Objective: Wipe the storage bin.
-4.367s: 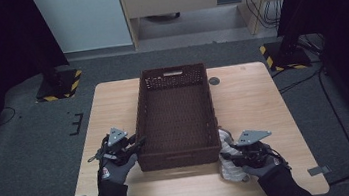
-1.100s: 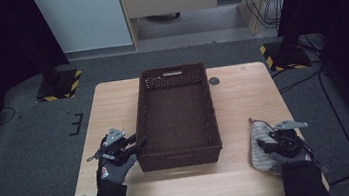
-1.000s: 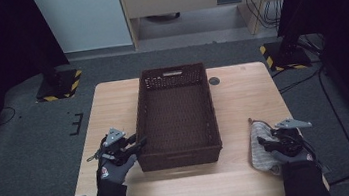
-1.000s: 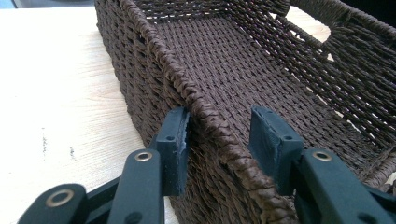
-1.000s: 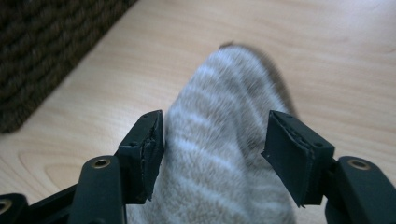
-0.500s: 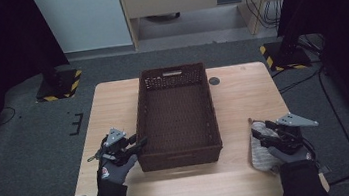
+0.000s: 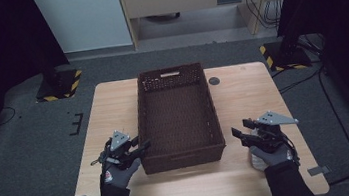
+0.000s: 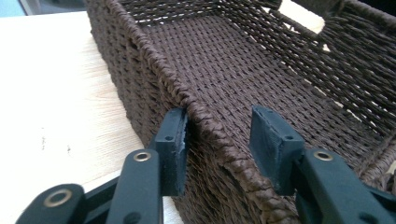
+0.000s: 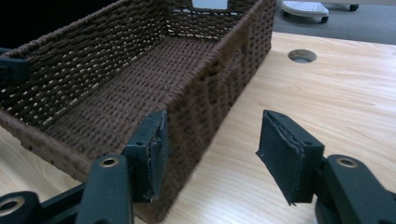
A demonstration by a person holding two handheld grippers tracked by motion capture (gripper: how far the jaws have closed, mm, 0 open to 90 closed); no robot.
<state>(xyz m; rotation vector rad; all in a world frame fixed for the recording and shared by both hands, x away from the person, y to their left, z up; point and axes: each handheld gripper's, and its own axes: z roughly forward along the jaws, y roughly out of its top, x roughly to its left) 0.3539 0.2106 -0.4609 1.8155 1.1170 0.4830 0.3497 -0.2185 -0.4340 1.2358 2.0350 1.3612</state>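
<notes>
A dark brown woven basket stands empty in the middle of the wooden table. My left gripper is at the basket's near left side. In the left gripper view it is open and straddles the basket's rim, one jaw against the outer wall and the other inside, apart from it. My right gripper is open just outside the basket's right wall, near the front corner. Bare table shows between its jaws. A pale cloth lies partly hidden under the right hand.
A round cable hole sits in the table right of the basket's far end. The basket has a handle cutout in its far wall. Dark floor and stands with yellow-black bases surround the table.
My right gripper has swung left from the table's right edge to the basket's right wall. The left gripper and the basket have stayed put.
</notes>
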